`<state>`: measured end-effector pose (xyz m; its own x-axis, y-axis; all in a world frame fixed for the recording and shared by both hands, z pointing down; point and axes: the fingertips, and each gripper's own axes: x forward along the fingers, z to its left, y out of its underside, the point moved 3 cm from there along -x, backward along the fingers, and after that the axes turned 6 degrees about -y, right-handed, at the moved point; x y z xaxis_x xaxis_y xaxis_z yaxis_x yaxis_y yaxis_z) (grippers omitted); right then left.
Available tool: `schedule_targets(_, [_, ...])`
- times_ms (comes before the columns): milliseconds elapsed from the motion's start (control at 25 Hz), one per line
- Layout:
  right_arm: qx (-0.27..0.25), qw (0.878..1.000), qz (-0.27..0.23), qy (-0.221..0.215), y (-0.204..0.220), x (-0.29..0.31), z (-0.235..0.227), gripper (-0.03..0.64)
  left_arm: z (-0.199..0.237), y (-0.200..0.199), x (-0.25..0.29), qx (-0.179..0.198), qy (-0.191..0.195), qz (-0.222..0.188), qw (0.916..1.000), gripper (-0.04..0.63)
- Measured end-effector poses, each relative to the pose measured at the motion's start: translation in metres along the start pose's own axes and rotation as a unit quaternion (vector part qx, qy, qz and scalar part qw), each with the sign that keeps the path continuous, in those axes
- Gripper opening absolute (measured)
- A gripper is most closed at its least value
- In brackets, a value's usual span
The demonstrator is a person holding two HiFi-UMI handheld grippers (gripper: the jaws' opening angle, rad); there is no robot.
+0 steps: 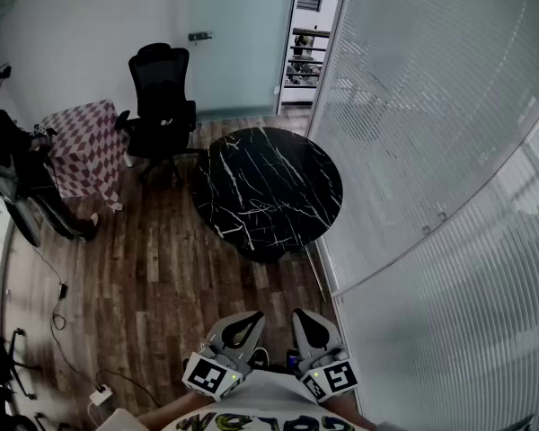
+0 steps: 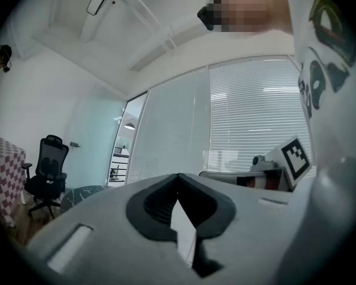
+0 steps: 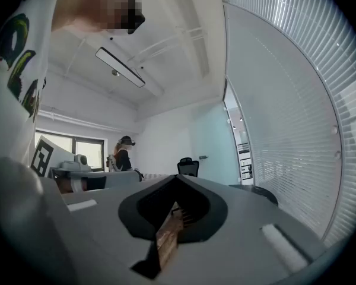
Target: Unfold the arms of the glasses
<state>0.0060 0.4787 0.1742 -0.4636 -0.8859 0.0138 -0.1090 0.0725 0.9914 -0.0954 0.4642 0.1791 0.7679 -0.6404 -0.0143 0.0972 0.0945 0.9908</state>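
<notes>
No glasses show in any view. In the head view both grippers are held close to my body at the bottom edge, above the wooden floor. The jaws of my left gripper [image 1: 248, 318] meet at the tip with nothing between them. My right gripper [image 1: 305, 316] sits beside it, also shut and empty. The left gripper view looks level along the left gripper [image 2: 178, 177] towards blinds and a doorway. In the right gripper view the right gripper [image 3: 178, 178] has its tips together. The round black marble table [image 1: 268, 189] stands well ahead of both.
A black office chair [image 1: 162, 106] stands behind the table on the left, next to a small table with a checked cloth [image 1: 85, 146]. A person [image 1: 9, 151] sits at the far left. A glass wall with blinds [image 1: 431, 151] runs along the right. Cables [image 1: 63, 290] lie on the floor.
</notes>
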Motion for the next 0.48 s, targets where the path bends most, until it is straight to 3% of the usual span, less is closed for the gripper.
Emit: schedule_targets(480, [0.004,1.0,0.005,-0.007,0.0018,0.007,-0.0052,0.002,0.0009,0.006,0.0077,0.001,0.001,0.011,0.9999,0.003])
